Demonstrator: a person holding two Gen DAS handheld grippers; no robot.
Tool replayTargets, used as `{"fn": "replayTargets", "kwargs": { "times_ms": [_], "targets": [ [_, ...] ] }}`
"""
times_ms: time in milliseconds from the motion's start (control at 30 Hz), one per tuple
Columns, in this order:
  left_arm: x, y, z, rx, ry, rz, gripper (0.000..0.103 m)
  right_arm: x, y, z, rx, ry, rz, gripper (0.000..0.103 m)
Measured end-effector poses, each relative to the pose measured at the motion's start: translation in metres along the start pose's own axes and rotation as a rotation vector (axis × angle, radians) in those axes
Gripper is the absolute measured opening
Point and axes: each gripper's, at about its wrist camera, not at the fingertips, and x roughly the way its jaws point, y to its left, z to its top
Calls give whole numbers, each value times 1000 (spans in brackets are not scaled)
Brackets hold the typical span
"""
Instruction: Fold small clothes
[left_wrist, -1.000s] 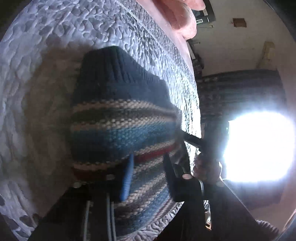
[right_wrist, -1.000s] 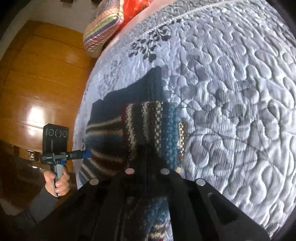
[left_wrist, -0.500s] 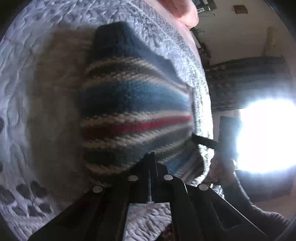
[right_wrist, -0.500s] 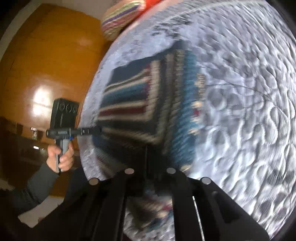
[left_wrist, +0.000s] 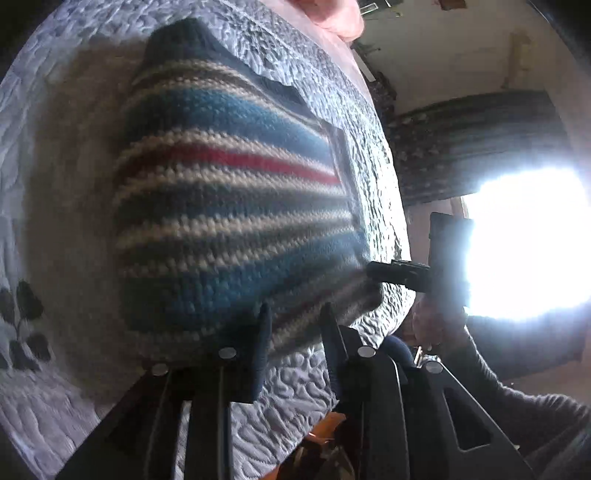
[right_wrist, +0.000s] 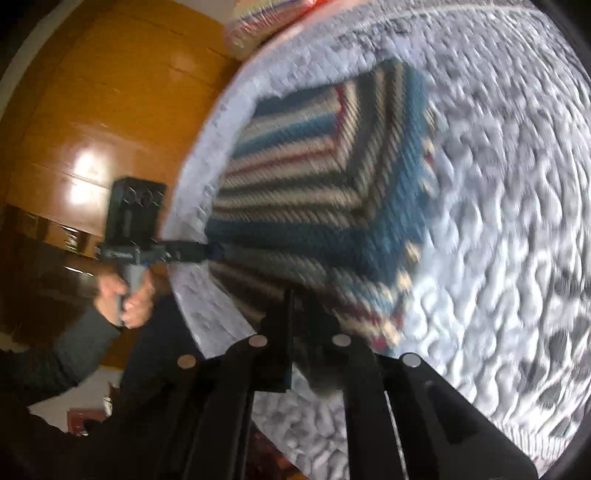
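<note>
**Both grippers at the near edge, one hand on each handle**

Left gripper (left_wrist: 295, 325): fingers (left_wrist: 263, 332) parted, a visible gap between them, pointing forward. Right gripper (right_wrist: 301, 314): fingers (right_wrist: 280, 317) drawn close together, with knit fabric between them. In the right wrist view, the left hand (right_wrist: 123, 299) grips its handle, dark sleeve (right_wrist: 70, 354) extending back. In the left wrist view, the right hand (left_wrist: 436, 325) is backlit.

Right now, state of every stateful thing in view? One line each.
striped knit garment: folded, lifted off the quilt at its near edge
left gripper: open, fingers either side of the garment's edge
right gripper: shut on the garment's edge
quilt: spread flat under the garment
</note>
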Motion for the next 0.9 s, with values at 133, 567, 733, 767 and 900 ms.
{"fn": "replayTargets", "kwargs": {
  "times_ms": [133,567,733,767,900],
  "targets": [
    [14,10,-4,-29,51,67,24,10,-4,-14,10,48,-44,2],
    [-21,19,43,-47,-134,288,75,3,-11,54,112,-89,-171,5],
    [-34,21,27,-63,-185,247,76,-26,16,40,73,-154,-186,9],
    [-35,19,20,-49,-188,258,76,-30,20,36,65,-158,-201,9],
    [-19,33,18,-91,-140,314,81,-1,13,16,97,-79,-299,7]
  ]
}}
